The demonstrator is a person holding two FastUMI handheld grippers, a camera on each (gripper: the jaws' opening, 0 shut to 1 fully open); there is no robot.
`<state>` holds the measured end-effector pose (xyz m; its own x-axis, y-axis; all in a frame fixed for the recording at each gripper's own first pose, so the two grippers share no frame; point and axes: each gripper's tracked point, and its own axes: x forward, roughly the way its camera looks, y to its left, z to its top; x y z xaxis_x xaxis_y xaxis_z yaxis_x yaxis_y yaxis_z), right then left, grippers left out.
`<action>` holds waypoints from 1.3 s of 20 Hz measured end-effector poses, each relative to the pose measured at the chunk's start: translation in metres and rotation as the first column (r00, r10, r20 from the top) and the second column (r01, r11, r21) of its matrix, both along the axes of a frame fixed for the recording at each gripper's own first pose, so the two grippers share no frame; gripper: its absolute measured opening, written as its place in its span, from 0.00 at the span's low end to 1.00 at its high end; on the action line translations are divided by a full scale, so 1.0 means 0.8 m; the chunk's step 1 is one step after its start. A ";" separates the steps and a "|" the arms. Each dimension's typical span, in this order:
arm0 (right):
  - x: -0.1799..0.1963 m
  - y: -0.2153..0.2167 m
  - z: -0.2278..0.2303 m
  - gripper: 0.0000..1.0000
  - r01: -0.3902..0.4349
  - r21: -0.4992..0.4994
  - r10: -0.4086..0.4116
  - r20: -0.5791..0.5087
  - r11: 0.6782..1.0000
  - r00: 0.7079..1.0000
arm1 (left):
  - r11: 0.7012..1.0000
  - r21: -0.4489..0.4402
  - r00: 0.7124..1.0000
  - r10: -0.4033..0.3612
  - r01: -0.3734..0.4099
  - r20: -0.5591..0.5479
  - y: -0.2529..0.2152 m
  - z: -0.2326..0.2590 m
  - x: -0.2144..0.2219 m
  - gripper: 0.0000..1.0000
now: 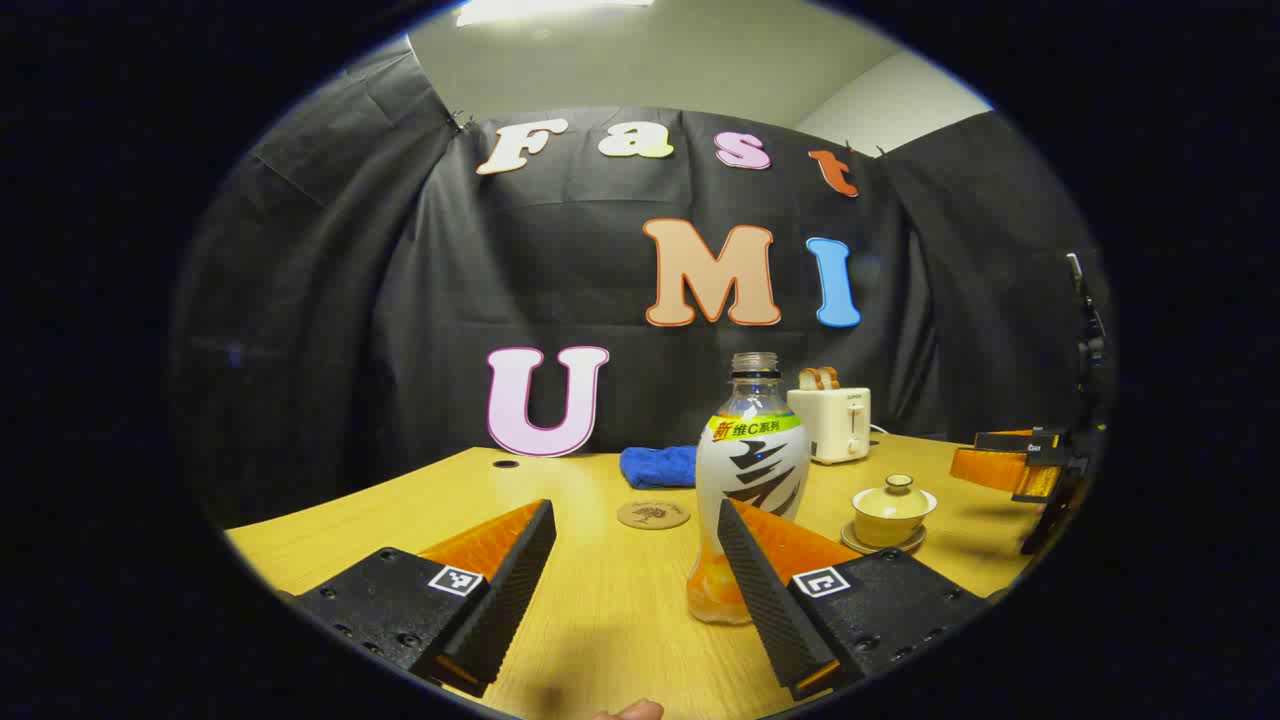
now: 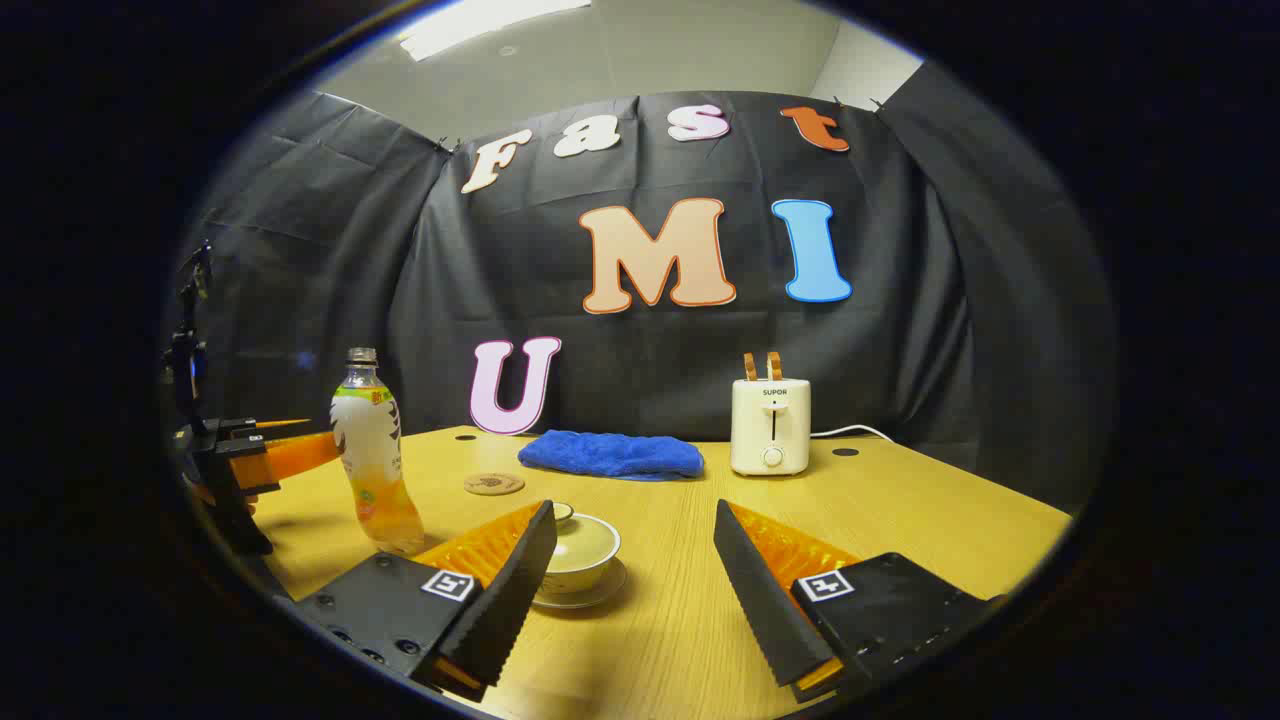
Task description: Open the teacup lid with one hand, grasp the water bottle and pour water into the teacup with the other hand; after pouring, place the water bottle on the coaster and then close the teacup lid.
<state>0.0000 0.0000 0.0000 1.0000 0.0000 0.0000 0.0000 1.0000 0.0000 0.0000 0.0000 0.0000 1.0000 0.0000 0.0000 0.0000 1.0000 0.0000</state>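
My left hand-held gripper (image 1: 636,560) is spread wide, gripping nothing; the water bottle (image 1: 750,470) stands uncapped just beyond its right finger. My right hand-held gripper (image 2: 634,565) is likewise spread, the teacup (image 2: 580,548) with lid (image 2: 563,512) still seated near its left finger. Nothing is grasped yet; lifting the lid needs the jaws centred over its knob.

One bottle (image 1: 750,480), one teacup (image 1: 890,512), one coaster (image 1: 653,515)

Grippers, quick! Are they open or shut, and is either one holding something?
Left gripper: open, holding nothing; the water bottle stands just ahead.
Right gripper: open, holding nothing; the teacup sits ahead, lid on.
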 end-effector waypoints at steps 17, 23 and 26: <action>0.000 0.005 -0.001 1.00 -0.007 0.001 0.007 -0.004 1.000 1.000 | 0.998 0.000 0.998 0.066 -0.066 0.003 0.014 -0.004 0.002 0.94; -0.001 0.006 -0.002 1.00 -0.010 0.002 0.010 -0.004 1.000 1.000 | 0.998 0.001 0.998 0.070 -0.070 0.002 0.015 -0.004 0.002 0.96; 0.001 0.006 -0.003 1.00 -0.010 0.002 0.010 -0.005 1.000 1.000 | 0.997 0.001 0.997 0.073 -0.073 0.000 0.016 -0.004 0.003 0.96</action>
<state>0.0006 0.0045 -0.0022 0.9999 0.0103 -0.0049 -0.0103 0.9999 0.0017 0.0024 0.0130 -0.0036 0.9973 0.0734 -0.0004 -0.0734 0.9973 0.0008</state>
